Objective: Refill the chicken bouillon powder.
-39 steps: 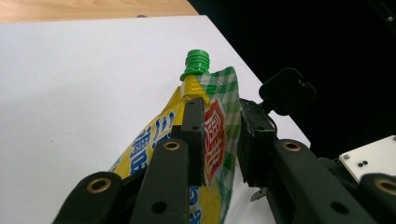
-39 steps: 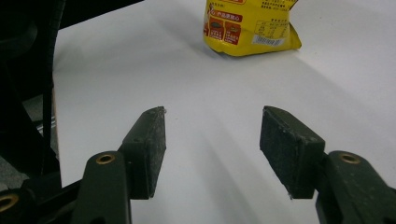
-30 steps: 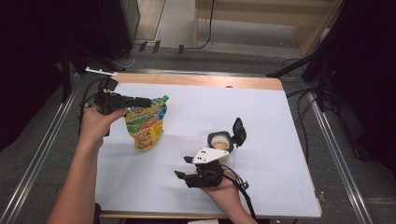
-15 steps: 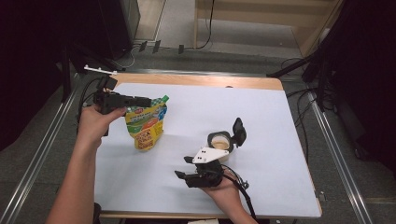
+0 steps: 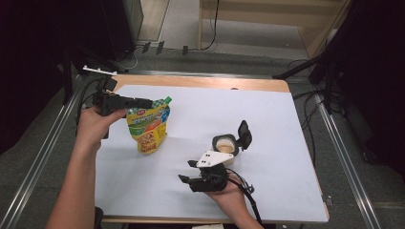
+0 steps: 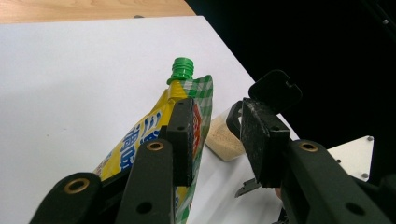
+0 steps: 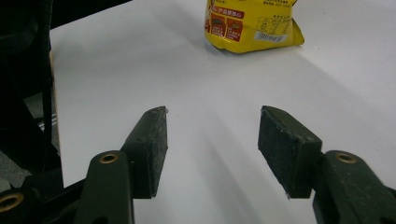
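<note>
A yellow and green spouted pouch with a green cap stands on the white table top. My left gripper is level at the pouch's top edge. Its jaws have just been opening, and the pouch's corner lies against the left pad with a gap to the other pad. A small jar of beige contents, black flip lid open, stands mid-table. My right gripper lies low just in front of the jar, open and empty, pointing toward the pouch.
The white sheet covers a wooden table with metal rails along both sides. Cables trail from the right gripper toward the near edge. Bare white surface stretches to the right of the jar and between the two grippers.
</note>
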Motion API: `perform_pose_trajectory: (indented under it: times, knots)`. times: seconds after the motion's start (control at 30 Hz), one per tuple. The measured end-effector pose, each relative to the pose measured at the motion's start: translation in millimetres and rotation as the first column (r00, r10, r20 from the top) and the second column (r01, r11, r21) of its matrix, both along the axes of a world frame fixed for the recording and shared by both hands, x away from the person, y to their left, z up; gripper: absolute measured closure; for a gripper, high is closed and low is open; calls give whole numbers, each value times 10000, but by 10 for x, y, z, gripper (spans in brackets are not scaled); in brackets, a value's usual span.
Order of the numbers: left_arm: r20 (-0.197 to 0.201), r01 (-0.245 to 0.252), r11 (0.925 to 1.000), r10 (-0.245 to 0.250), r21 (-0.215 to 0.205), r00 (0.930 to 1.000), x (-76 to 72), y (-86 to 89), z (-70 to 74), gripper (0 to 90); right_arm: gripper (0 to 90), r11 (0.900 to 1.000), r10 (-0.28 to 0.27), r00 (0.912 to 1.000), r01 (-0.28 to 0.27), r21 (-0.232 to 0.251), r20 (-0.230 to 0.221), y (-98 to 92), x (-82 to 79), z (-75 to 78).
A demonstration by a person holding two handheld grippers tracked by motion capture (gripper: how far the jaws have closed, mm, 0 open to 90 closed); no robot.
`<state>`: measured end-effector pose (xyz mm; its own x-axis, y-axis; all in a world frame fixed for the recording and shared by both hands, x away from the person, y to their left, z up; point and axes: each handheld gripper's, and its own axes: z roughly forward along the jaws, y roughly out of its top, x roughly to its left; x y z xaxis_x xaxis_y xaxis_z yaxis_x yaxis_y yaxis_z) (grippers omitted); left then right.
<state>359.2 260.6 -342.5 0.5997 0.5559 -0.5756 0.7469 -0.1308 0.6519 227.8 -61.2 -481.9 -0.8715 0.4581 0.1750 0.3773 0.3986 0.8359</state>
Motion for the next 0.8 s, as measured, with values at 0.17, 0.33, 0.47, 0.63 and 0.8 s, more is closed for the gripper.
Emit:
perform_pose_trajectory:
  times: [0.17,0.33,0.47,0.63,0.8]
  knots:
    - [20,-104,9999,104,-18,9999,-2,46,13,654,436,10000,29,10000,-28,-49,29,6,-4,-2]
    - [71,-246,9997,246,32,9997,4,105,21,626,438,10000,30,10000,-29,-44,49,4,-3,1]
    - [-129,-517,9980,522,358,9986,47,167,0,586,450,10000,18,9999,-18,19,-153,-3,0,9]
    - [-202,-487,9985,493,264,9986,79,188,-9,585,455,10000,87,9999,-87,-43,-128,6,-8,16]
    - [-175,-569,9982,572,183,9982,74,216,3,589,456,9998,155,9998,-156,-119,-78,17,-18,15]
